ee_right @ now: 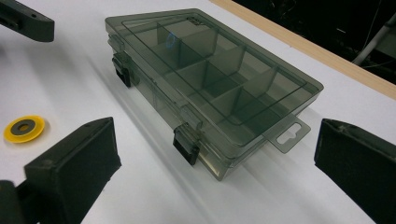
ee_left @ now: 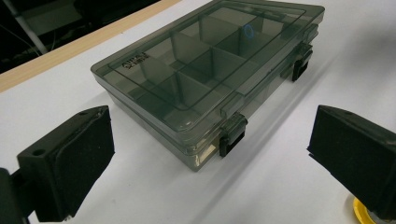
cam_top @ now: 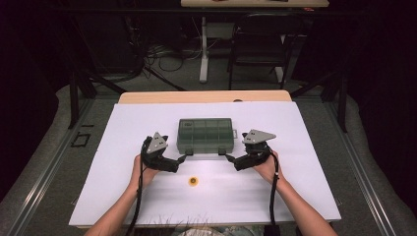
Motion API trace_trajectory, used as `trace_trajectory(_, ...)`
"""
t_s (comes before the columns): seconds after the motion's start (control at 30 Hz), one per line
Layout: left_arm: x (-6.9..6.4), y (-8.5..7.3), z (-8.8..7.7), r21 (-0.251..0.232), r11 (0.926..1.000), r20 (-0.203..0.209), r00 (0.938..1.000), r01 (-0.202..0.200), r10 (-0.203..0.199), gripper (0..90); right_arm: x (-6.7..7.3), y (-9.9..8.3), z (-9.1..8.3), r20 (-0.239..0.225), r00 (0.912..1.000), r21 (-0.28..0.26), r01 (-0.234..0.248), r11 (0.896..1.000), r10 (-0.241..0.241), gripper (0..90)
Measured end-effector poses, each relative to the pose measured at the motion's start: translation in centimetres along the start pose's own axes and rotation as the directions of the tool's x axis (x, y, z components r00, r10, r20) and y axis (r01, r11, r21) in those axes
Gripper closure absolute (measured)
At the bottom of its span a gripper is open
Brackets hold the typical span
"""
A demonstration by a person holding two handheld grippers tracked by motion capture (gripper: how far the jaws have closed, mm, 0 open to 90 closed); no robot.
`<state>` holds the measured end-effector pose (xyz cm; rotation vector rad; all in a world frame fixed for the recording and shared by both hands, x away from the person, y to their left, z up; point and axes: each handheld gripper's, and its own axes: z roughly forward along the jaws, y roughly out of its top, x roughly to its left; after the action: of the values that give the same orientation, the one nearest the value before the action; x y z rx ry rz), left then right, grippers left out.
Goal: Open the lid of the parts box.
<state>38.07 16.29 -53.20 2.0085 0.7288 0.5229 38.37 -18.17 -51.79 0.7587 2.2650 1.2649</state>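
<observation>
While the closed compartment box [cam_top: 205, 135] lies on the white surface [cam_top: 305, 196] with its long axis across you, your left claw [cam_top: 182, 159] and right claw [cam_top: 227, 157], both spread and empty, sit just before its two front latches, equally near.

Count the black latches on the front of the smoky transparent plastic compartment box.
2. One black latch sits near the box's left front corner, the other latch near its right; both closed.

White-topped table [cam_top: 147, 123], closed smoky compartment box [cam_top: 205, 135] at centre, small yellow ring [cam_top: 193, 181] nearer the front edge
</observation>
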Motion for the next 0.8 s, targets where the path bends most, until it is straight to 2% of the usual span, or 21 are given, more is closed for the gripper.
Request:
trace_trajectory(0.2,0.1,0.3,0.5,0.027,0.9995,0.001,0.9999,-0.016,0.016,0.3,-0.5,0.5,0.6,-0.012,0.9999,0.021,-0.004,1.0,0.004,0.0)
trace_trajectory(0.4,0.3,0.6,1.1,0.064,0.9966,0.013,0.9986,-0.052,0.051,0.5,-0.7,0.6,1.1,-0.023,0.9997,0.053,0.012,0.999,-0.01,0.0)
trace_trajectory(0.67,0.9,1.3,1.4,0.076,0.9956,0.019,0.9984,-0.055,0.054,0.4,-1.2,1.2,1.6,-0.026,0.9996,0.065,0.016,0.998,-0.014,0.0)
trace_trajectory(0.73,1.1,1.3,1.6,0.079,0.9958,0.022,0.9988,-0.045,0.043,0.4,-1.3,1.4,1.7,-0.027,0.9995,0.069,0.017,0.997,-0.016,0.0)
trace_trajectory(0.8,1.1,1.2,1.8,0.085,0.9954,0.017,0.9989,-0.045,0.044,0.3,-1.6,1.6,2.0,-0.034,0.9991,0.091,0.027,0.995,-0.024,0.0)
